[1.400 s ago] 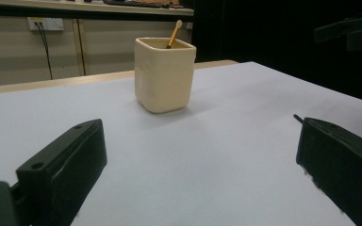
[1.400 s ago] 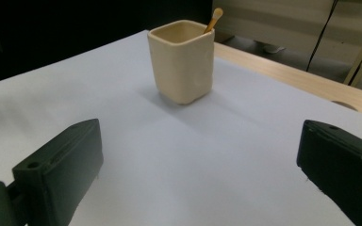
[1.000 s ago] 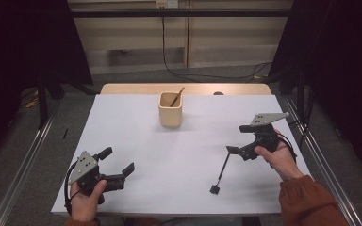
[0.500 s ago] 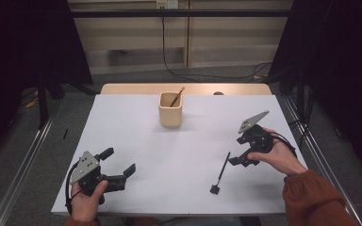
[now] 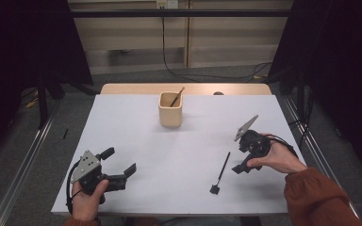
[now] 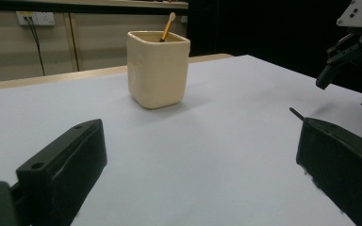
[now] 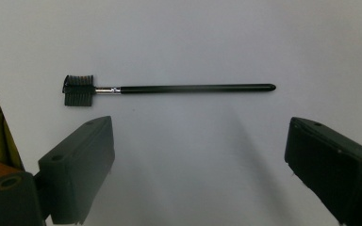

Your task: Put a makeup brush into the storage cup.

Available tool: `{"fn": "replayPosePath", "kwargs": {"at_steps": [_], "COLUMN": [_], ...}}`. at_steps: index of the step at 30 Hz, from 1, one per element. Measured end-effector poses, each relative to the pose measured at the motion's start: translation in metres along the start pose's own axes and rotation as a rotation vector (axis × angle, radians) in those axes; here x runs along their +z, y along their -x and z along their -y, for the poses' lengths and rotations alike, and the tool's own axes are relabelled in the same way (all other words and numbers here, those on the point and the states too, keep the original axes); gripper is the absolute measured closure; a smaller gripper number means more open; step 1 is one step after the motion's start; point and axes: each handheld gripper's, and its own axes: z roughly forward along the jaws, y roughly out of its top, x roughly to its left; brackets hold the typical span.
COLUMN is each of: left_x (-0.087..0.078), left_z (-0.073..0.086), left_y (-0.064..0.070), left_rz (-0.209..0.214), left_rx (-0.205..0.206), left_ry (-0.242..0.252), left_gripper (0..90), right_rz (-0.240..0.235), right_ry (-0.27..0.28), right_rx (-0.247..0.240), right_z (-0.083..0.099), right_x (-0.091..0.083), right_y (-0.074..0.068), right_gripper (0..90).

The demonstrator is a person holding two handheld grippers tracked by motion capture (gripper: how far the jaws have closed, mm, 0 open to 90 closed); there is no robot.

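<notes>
A black brush point(image 5: 220, 172) with a small comb head lies on the white table point(image 5: 136, 127), right of centre. My right gripper point(image 5: 239, 155) hovers just right of it, open and tilted down; the brush point(image 7: 169, 88) lies crosswise beyond the two jaws of that gripper point(image 7: 202, 169), with nothing between them. A cream cup point(image 5: 171, 109) stands at the back middle with a wooden-handled stick point(image 5: 176, 96) leaning in it. My left gripper point(image 5: 119, 161) rests open near the front left, facing the cup point(image 6: 158, 68). Its gap point(image 6: 200, 165) is empty, and the right gripper point(image 6: 353, 56) shows far right.
The white table surface ends in a wooden strip point(image 5: 188, 88) at the back. Metal rails point(image 5: 23, 160) run along the floor on both sides, and cables point(image 5: 169, 70) trail behind the table. Bare tabletop lies between the two grippers.
My right gripper has come down and leftward, tilting its jaws toward the brush. The left gripper, the cup and the brush have stayed put.
</notes>
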Motion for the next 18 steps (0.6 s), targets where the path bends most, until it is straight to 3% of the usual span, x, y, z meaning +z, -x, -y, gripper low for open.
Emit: {"fn": "replayPosePath", "kwargs": {"at_steps": [8,14,18], "left_x": [0.000,0.000,0.000], "left_z": [0.000,0.000,0.000], "left_y": [0.000,0.000,0.000], "left_rz": [0.004,-0.001,-0.002], "left_rx": [-0.006,-0.004,-0.003], "left_ry": [0.010,0.007,0.008], "left_gripper": [2.3,2.3,2.3], "right_rz": [-0.014,-0.010,-0.034], "right_ry": [-0.079,-0.101,-0.102], "right_rx": [0.006,-0.071,-0.127], "right_z": [-0.003,-0.008,-0.012], "right_x": [0.010,0.011,0.014], "right_y": [0.002,0.000,-0.005], "right_gripper": [9.3,6.5,7.7]}}
